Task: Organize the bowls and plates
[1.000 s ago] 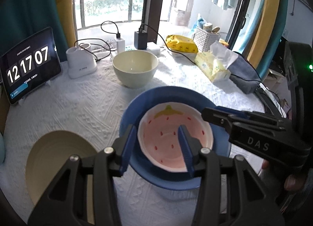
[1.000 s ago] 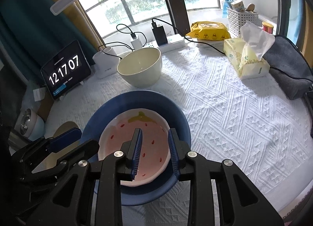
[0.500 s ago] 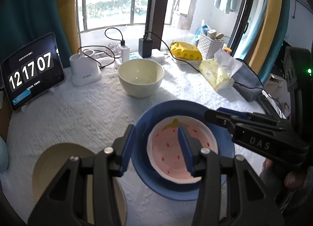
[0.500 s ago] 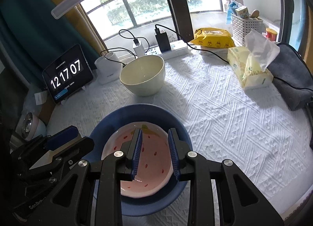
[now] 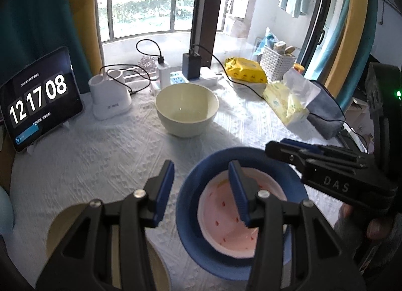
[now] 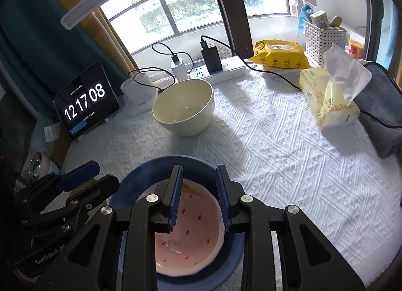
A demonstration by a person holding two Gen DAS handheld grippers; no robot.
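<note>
On a table [image 6: 276, 140] under a white quilted cloth, a pink strawberry-pattern plate [image 6: 191, 235] sits nested in a blue plate [image 5: 191, 205], a cream bowl [image 6: 183, 112] beyond. The left gripper [image 5: 201, 188] and right gripper [image 6: 198, 198] hover above, jaws part-open and empty. The glazed crockery looks rigid, slick and breakable; each rim offers the likeliest hold.

Left tongs [image 5: 201, 185] and right tongs [image 6: 198, 195] both agape, empty, angled downward
</note>
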